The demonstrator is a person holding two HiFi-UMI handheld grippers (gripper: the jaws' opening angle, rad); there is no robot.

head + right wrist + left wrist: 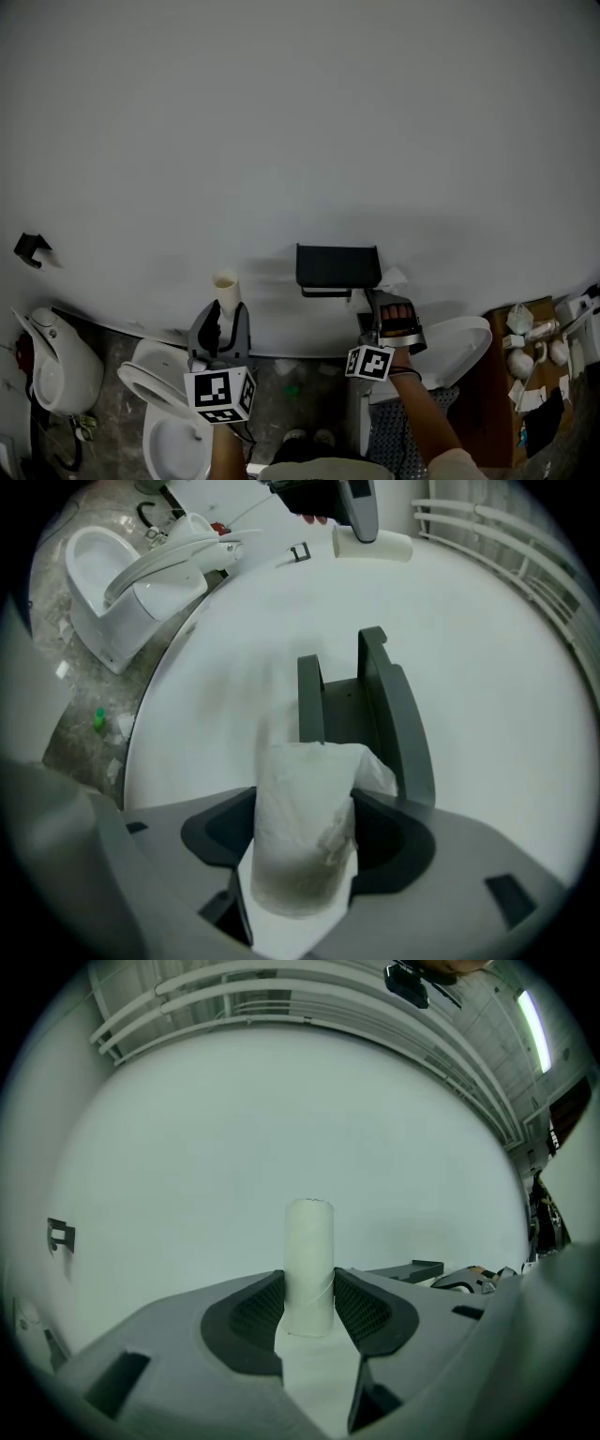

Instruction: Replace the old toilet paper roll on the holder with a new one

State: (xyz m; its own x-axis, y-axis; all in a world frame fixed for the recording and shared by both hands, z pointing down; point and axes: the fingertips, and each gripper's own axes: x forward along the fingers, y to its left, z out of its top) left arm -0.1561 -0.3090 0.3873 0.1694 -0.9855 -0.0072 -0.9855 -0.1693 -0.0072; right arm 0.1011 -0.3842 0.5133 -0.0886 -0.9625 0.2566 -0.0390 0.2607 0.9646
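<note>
Your right gripper (307,841), jaws wide, clamps the new white paper roll (302,803) lower-centre, under the black wall holder (380,705); left gripper (309,1305), jaws approx. half open, pinches the old cardboard tube (309,1246) mid-frame – both prob. light & crushable, so squeeze the sides gently.

The place looks like a mock-up washroom set inside a larger hall. Several white toilets (155,398) stand on a speckled stone floor (319,384) before a plain white wall (300,122) that carries a black paper holder (337,267). An industrial strip light (534,1021) runs overhead.
</note>
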